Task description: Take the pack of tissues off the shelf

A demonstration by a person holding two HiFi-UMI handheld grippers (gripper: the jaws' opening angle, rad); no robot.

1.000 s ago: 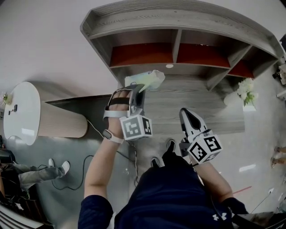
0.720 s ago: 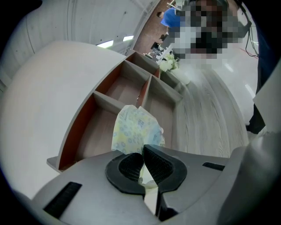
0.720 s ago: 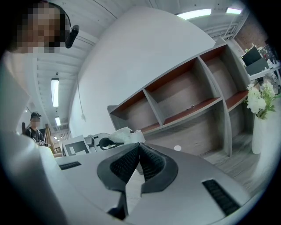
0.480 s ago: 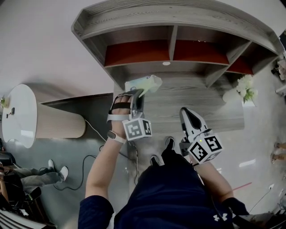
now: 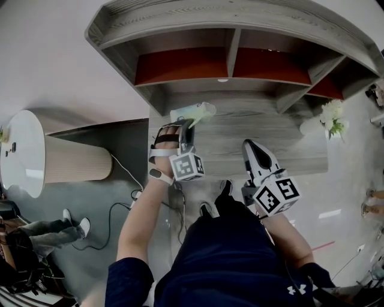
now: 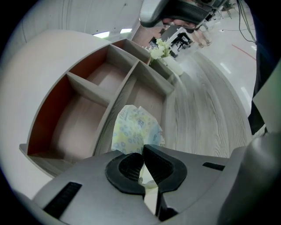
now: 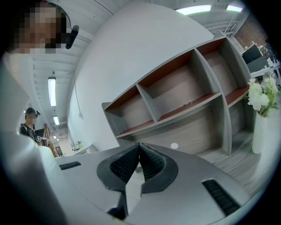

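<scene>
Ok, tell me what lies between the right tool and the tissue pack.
Nothing but bare wood-grain surface, as the head view shows. The tissue pack is clamped in the left tool; the right tool is shut, empty.

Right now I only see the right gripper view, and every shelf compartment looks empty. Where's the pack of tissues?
Observer: The left claw is shut on the pack of tissues, pinching its near edge.
Operator: Is it out of the shelf?
Observer: Yes. In the head view it is held in front of the shelf, outside every compartment.
Operator: And my right claw?
Observer: In the head view the right claw sits to the right of the pack, apart from it.
</scene>
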